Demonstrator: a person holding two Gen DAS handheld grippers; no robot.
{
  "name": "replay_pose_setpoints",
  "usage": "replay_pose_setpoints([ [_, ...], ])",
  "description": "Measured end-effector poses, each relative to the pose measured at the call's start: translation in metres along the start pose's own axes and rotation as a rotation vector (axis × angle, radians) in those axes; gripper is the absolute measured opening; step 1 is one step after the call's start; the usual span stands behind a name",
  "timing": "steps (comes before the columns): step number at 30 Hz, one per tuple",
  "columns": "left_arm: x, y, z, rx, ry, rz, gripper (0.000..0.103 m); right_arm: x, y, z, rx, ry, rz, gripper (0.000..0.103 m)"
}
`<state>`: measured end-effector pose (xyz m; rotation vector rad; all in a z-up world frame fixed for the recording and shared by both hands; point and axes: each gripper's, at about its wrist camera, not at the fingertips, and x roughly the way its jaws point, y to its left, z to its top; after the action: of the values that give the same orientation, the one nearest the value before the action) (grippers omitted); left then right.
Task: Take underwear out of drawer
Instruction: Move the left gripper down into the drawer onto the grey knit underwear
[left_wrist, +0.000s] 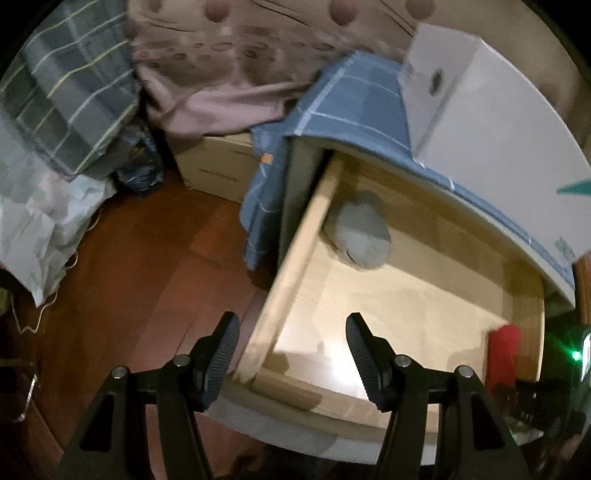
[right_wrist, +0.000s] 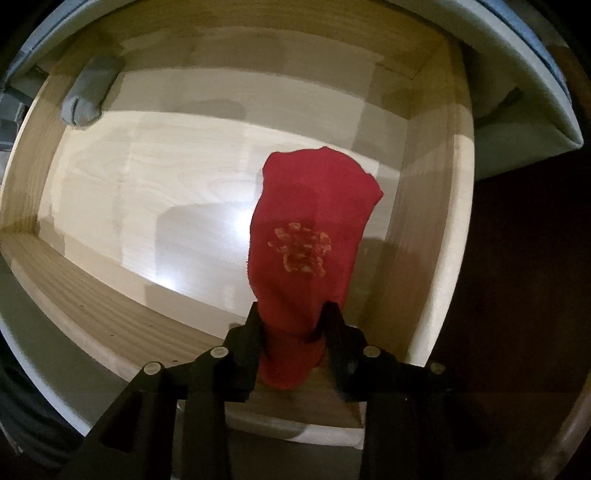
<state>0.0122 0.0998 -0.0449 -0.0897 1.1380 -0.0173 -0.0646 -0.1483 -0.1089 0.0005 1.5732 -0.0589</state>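
Observation:
The pale wooden drawer (left_wrist: 295, 258) stands pulled out. A rolled grey piece of underwear (left_wrist: 364, 234) lies at its far left corner, also seen in the right wrist view as a grey roll (right_wrist: 86, 98). My right gripper (right_wrist: 293, 319) points down into the drawer (right_wrist: 74, 280) and is shut on a red piece of underwear (right_wrist: 310, 221) with a yellow print, which hangs above the drawer floor near the right wall. In the left wrist view that red cloth (left_wrist: 504, 350) shows at the drawer's right side. My left gripper (left_wrist: 291, 350) hangs open over the drawer's front left corner, holding nothing.
A blue checked cloth (left_wrist: 351, 99) covers the cabinet top, with a white box (left_wrist: 480, 122) on it. To the left lie red-brown wooden floor (left_wrist: 129, 277), a cardboard box (left_wrist: 218, 166), a dark bag (left_wrist: 142, 170) and bedding (left_wrist: 55, 129).

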Motion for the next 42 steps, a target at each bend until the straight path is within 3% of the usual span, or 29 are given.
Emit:
replay_pose_setpoints([
  [4, 0.004, -0.006, -0.002, 0.028, 0.020, -0.001, 0.061, -0.007, 0.004, -0.001, -0.012, -0.018, -0.022, 0.040],
  [9, 0.005, -0.007, -0.002, 0.032, 0.028, -0.022, 0.061, -0.013, 0.017, 0.000, -0.045, -0.060, -0.058, 0.057],
  [19, 0.009, -0.011, -0.001, 0.053, 0.047, -0.018, 0.061, -0.016, 0.009, 0.008, -0.069, -0.031, -0.083, 0.057],
  [25, 0.013, -0.019, -0.001, 0.104, 0.046, -0.015, 0.061, -0.014, 0.014, -0.003, -0.059, -0.021, -0.083, 0.041],
  [34, 0.024, -0.048, 0.000, 0.358, 0.074, 0.013, 0.061, -0.031, -0.015, -0.029, -0.020, -0.014, -0.041, 0.031],
  [42, 0.033, -0.079, -0.012, 0.752, -0.092, 0.172, 0.061, -0.037, -0.010, -0.044, -0.009, -0.034, -0.038, 0.031],
])
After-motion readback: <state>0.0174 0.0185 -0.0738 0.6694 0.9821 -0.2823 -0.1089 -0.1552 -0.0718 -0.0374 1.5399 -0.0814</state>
